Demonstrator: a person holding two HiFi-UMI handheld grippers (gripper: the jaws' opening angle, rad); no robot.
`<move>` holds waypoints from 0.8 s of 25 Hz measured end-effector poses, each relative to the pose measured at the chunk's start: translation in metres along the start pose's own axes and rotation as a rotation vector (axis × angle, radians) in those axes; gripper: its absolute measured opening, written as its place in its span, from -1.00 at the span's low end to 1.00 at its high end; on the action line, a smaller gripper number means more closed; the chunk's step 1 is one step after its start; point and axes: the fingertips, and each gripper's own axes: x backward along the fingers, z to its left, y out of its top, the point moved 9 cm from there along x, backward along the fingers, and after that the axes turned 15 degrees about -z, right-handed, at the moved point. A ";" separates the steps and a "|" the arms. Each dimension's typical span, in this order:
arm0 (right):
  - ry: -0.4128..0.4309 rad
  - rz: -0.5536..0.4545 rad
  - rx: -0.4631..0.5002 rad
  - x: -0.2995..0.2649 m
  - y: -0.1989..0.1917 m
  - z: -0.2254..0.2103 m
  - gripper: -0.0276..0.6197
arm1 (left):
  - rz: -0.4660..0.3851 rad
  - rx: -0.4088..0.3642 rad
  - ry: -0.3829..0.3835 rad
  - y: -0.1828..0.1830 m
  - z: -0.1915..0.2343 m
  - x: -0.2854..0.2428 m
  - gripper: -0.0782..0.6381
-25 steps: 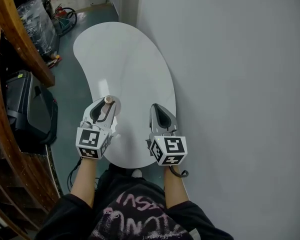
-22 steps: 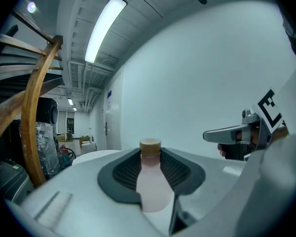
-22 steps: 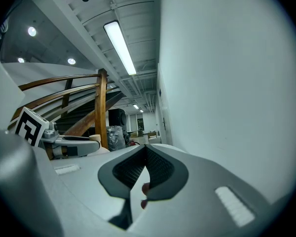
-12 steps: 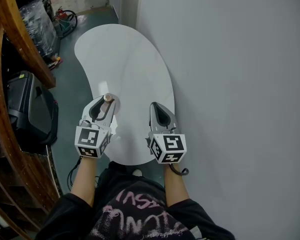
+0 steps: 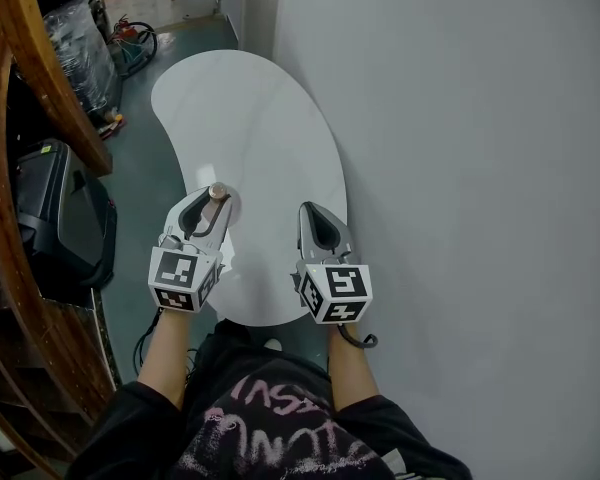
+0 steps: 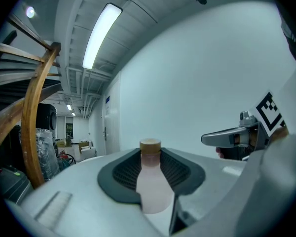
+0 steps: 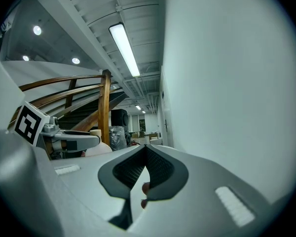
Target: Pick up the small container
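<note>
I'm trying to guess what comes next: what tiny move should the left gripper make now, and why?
Probably lift straight up, keeping shut. The left gripper pinches the small container upright over the white table; the right gripper is shut and empty.

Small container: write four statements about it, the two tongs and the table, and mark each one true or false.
1. The left tongs are shut on the small container. True.
2. The container's cap is blue. False: it is tan.
3. The right tongs hold a second container. False: they are shut, with nothing between them.
4. The white table lies beside the grey wall. True.
</note>
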 end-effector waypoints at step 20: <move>0.008 0.006 0.029 0.002 0.002 0.001 -0.86 | -0.002 -0.012 0.003 0.004 -0.002 0.004 -0.44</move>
